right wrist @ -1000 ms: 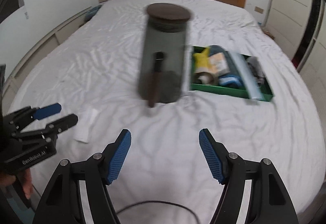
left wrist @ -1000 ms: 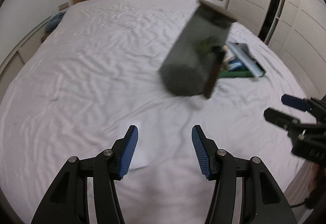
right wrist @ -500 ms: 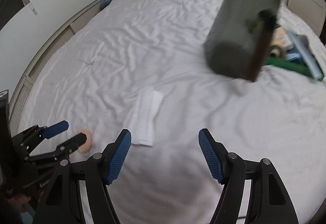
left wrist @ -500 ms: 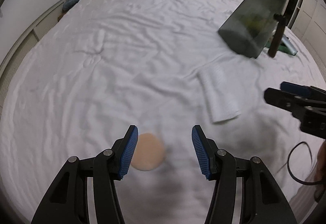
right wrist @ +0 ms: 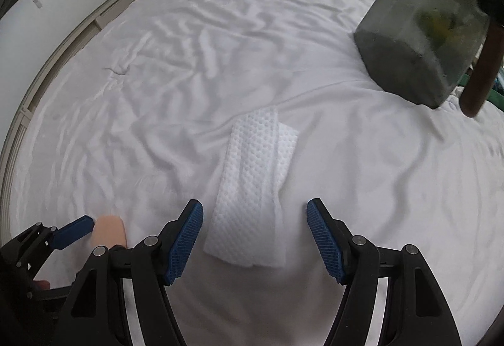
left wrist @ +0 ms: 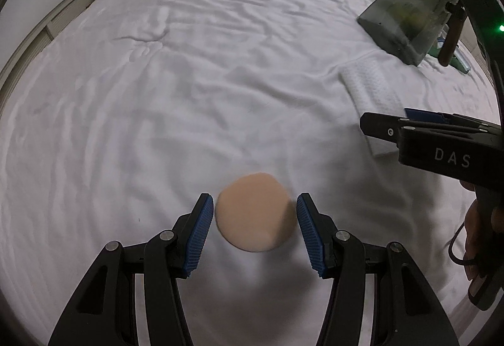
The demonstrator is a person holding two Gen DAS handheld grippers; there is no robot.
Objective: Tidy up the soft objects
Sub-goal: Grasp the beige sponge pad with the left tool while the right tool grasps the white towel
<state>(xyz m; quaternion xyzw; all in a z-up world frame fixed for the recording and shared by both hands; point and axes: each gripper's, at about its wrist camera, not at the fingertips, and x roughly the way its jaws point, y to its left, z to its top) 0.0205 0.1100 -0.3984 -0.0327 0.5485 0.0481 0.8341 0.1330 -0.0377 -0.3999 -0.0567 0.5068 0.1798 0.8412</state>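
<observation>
A round beige puff (left wrist: 255, 212) lies on the white bed sheet (left wrist: 189, 69). My left gripper (left wrist: 254, 231) is open with the puff between its blue pads, not clamped. A folded white dimpled cloth (right wrist: 253, 185) lies on the sheet. My right gripper (right wrist: 254, 240) is open, its pads on either side of the cloth's near end. The cloth also shows in the left wrist view (left wrist: 371, 94), with the right gripper (left wrist: 409, 125) over it. The puff shows small in the right wrist view (right wrist: 108, 231).
A dark translucent jar (right wrist: 431, 28) with a dark lid and a brown handle (right wrist: 482, 72) stands on the bed at the right, also in the left wrist view (left wrist: 412, 9). A green tray edge (left wrist: 456, 59) peeks behind it. A wooden headboard is at the far end.
Both grippers have dropped closer to the bed. The puff now sits between the left pads, and the cloth's near end between the right pads. Both stay open.
</observation>
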